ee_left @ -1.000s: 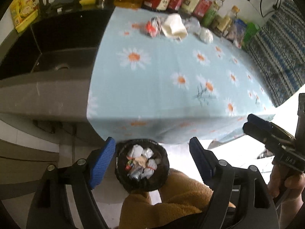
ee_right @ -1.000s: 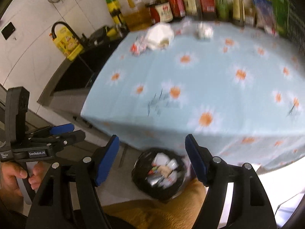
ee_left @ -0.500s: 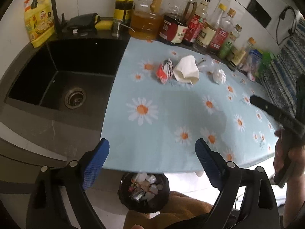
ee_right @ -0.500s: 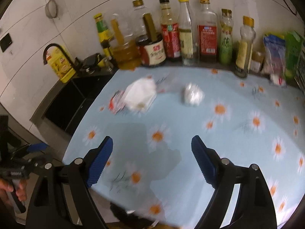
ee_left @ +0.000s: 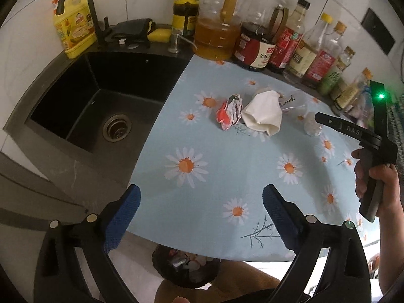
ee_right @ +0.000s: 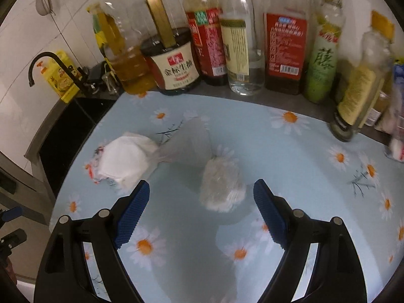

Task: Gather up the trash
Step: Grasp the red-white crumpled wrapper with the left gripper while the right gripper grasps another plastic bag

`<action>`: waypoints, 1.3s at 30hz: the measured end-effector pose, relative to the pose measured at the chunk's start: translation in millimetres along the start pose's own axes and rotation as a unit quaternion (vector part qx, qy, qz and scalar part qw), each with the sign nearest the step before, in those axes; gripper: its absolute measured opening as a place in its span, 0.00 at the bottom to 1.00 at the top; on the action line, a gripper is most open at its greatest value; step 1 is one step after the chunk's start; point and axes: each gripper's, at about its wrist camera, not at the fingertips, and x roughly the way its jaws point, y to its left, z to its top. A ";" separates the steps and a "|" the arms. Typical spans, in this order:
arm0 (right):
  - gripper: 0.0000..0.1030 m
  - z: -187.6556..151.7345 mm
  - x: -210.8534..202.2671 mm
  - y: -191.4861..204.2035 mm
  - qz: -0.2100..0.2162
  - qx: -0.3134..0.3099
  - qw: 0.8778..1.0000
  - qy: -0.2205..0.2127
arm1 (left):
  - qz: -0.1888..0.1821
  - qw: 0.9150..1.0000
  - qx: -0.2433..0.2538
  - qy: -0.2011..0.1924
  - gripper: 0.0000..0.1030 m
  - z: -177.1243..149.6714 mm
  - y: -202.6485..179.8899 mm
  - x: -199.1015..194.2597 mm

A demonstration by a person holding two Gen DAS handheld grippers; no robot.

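Note:
On the daisy tablecloth lie a red-and-white crumpled wrapper, a white crumpled paper cup and a clear plastic wad. My left gripper is open and empty over the cloth's near edge. My right gripper is open, low over the cloth, with the plastic wad between and just ahead of its fingertips; the white cup lies to its left beside a clear film. A black trash bin holding trash stands on the floor below the table edge.
A black sink with a faucet lies left of the cloth. Several oil and sauce bottles line the back wall. A yellow soap bottle stands behind the sink. The right gripper's body shows at the right.
Both grippers rose from over the bin and moved forward over the table. The right gripper has closed in on the plastic wad. Both stayed open.

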 end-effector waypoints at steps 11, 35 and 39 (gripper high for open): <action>0.57 2.8 30.9 -15.9 0.024 -0.014 0.999 0.037 | 0.026 1.000 -0.013 0.006 0.92 4.7 -28.1 7.9; 0.47 -30.9 -25.5 -20.1 0.056 0.031 0.998 -0.022 | -0.004 0.999 0.039 -0.001 0.90 68.6 -30.6 51.5; 0.47 -54.6 -50.1 -12.7 0.044 0.058 0.997 -0.040 | -0.030 0.998 0.054 -0.002 0.90 94.7 -28.7 67.2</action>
